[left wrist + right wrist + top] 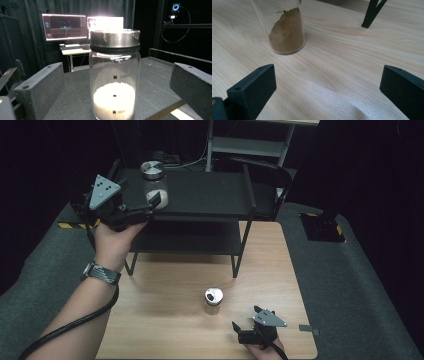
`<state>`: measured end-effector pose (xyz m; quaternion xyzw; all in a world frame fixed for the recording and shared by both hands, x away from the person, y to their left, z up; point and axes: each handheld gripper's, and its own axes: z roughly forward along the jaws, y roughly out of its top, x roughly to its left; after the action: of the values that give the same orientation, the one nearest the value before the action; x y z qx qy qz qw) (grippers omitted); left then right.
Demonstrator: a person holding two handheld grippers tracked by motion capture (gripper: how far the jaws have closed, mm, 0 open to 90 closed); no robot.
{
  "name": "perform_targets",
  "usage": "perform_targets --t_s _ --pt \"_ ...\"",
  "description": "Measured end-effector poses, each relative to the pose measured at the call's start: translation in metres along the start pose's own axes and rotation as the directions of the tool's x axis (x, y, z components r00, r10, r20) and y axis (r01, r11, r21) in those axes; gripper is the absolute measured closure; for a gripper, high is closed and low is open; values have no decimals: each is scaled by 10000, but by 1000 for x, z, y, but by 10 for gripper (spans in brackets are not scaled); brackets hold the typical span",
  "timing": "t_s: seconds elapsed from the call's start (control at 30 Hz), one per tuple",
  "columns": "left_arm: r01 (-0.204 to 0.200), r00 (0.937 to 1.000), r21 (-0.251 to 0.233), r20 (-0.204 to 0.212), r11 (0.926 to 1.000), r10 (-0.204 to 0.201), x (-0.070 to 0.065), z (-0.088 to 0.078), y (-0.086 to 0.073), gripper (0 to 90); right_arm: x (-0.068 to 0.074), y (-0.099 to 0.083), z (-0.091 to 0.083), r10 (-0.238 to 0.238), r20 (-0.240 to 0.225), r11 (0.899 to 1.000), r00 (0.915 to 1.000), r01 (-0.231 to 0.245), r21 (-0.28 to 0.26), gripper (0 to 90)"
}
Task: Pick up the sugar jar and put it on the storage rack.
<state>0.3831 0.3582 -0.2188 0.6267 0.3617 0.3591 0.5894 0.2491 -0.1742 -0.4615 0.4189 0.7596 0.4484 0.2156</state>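
Two glass jars (154,183) (212,301) — steel-lidded, cylindrical — white grains, brown powder.

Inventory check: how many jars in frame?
2. One jar of white grains stands on the black rack's top shelf, between the left gripper's open jaws; one jar of brown powder on the wooden table.
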Motion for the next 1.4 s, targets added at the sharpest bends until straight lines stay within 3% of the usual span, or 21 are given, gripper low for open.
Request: perform_targets --t_s 0.23,0.5,0.9,1.2,1.4 --pt "61 9997 -38 217 10000 -60 1 -13 -8 3 1 0 0 -54 13 10000 10000 54 3 2" --pt "-189 9990 -84 406 9998 193 0 -29 -21 3 0 0 0 -55 3 10000 10000 55 6 2" --pt "-577 9964 274 643 9980 559 -6 -51 -48 3 1 1 0 -67 -4 10000 10000 67 35 2" --pt "-582 9954 493 784 9971 542 -9 -61 -67 3 1 1 1 -101 23 9999 9999 101 58 2" --pt "-319 9969 704 736 9970 267 -12 -65 -84 3 2 1 1 -128 33 9999 9999 127 65 2"
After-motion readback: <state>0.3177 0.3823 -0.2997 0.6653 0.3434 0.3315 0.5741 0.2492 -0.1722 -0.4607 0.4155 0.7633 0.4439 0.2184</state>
